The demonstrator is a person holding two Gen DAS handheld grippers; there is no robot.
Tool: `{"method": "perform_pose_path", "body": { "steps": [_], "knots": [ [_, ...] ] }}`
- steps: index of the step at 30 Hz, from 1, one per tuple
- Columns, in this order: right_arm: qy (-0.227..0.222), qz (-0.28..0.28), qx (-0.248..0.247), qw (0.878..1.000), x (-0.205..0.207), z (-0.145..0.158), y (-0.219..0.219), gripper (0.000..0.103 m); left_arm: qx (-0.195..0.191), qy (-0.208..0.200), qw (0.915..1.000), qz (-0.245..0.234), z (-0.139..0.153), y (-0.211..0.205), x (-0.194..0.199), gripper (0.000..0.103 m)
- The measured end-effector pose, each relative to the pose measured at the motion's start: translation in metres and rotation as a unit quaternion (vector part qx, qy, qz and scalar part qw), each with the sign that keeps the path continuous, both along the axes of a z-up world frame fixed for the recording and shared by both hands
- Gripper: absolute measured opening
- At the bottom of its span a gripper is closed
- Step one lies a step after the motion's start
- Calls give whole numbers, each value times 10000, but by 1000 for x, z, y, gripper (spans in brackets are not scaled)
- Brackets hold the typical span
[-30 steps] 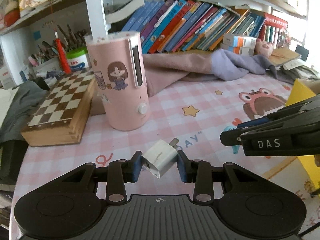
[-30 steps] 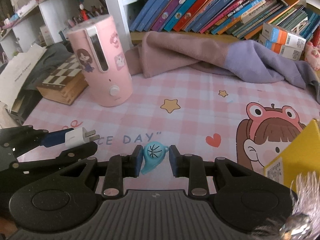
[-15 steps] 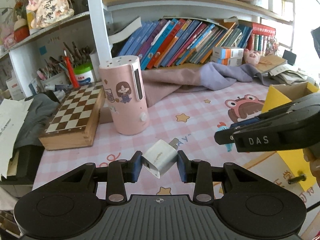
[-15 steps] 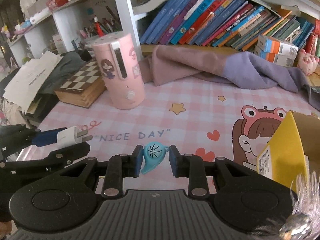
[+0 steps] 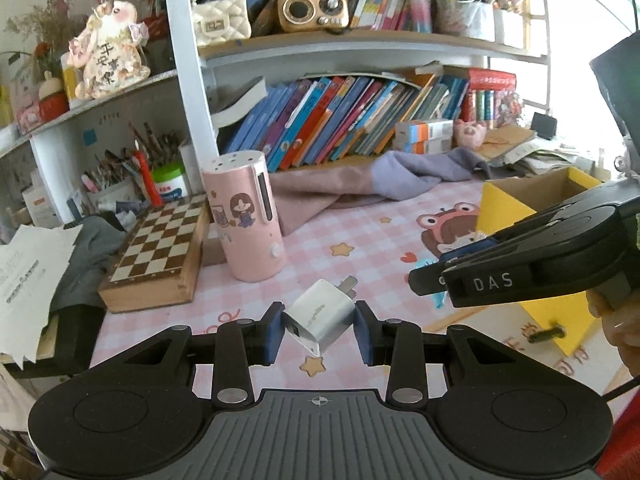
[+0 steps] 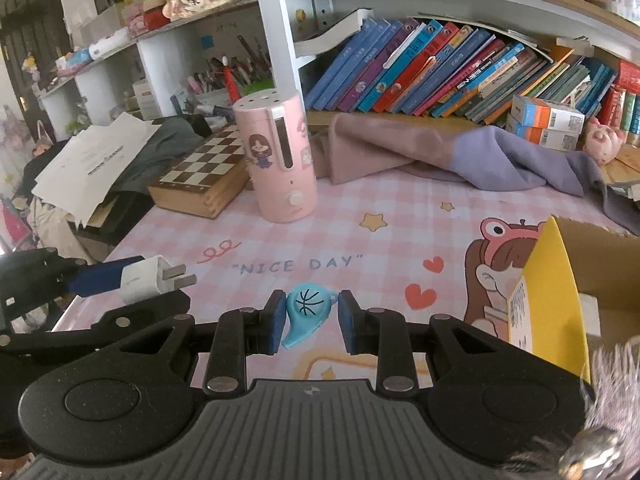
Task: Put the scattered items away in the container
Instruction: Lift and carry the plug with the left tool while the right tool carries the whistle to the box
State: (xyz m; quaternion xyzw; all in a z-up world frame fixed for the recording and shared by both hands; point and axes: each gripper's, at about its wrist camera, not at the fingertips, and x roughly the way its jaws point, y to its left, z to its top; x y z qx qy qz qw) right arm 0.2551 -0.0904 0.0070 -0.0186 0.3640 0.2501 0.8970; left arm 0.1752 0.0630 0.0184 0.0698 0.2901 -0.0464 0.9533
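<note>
My left gripper is shut on a white plug adapter, held tilted above the pink checked tablecloth; the same adapter shows at the left of the right wrist view. My right gripper is shut on a small light-blue whistle-shaped toy with a basketball print. The right gripper's black body crosses the right side of the left wrist view. An open yellow cardboard box stands on the table's right side, and its near yellow wall rises just right of my right gripper.
A tall pink humidifier stands mid-table beside a wooden chess box. A pink and purple cloth lies before a row of leaning books. Papers and dark clothing pile up at the left edge.
Both grippers have risen and drawn back from the table with their items still held. The shelf above the books and more of the yellow box have come into view.
</note>
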Motion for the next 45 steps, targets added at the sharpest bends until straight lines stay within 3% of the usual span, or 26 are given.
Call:
{"method": "perform_pose_path", "body": {
  "steps": [25, 34, 45],
  "knots": [
    [2, 126, 28, 9999, -145, 7, -20, 26, -456, 114, 9989, 2, 10, -4, -133, 36],
    [129, -23, -11, 9999, -176, 0, -31, 26, -655, 286, 9972, -215, 8, -10, -151, 36],
    [257, -541, -82, 9982, -193, -7, -63, 26, -763, 523, 9930, -738, -3, -37, -147, 36]
  ]
}}
